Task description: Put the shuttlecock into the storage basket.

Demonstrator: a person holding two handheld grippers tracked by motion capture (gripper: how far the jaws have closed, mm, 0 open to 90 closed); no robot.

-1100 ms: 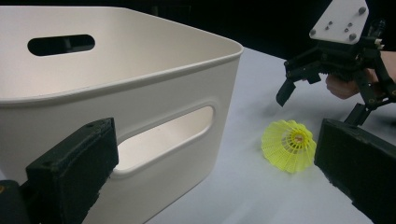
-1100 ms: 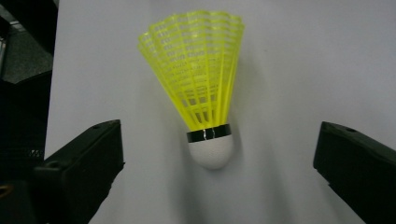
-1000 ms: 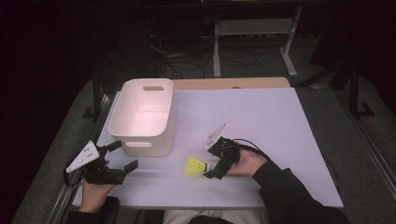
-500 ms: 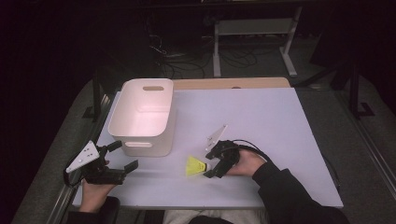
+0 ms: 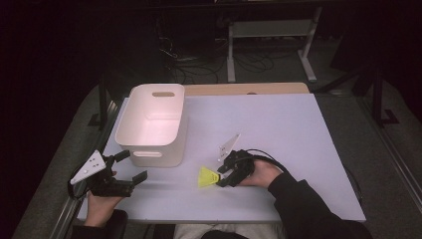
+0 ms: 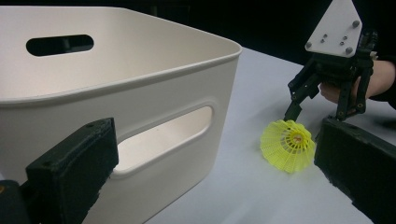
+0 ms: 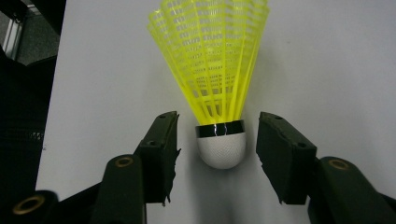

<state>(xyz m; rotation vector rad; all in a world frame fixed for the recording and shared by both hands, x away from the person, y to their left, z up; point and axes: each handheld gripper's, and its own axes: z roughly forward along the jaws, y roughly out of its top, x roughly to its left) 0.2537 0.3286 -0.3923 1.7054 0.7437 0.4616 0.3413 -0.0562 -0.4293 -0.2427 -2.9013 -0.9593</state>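
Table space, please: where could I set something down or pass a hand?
Free: the whole stretch right of the white bin and beyond the right tool. Crowded: the near strip holding the left tool, bin and yellow shuttlecock.

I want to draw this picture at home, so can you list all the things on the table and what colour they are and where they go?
Shuttlecock: one, yellow skirt with a white tip, lying on its side on the table near the front, right of the bin.
Bin: one, white, with handle slots, empty, on the left part of the table.
Table: one, pale top, with a strip of wood along its far edge.
Metal stand: one, grey, on the floor behind the table.
Left gripper: one, black, jaws open, near the bin's front corner.
Right gripper: one, black, jaws open on either side of the shuttlecock's tip, not touching it.
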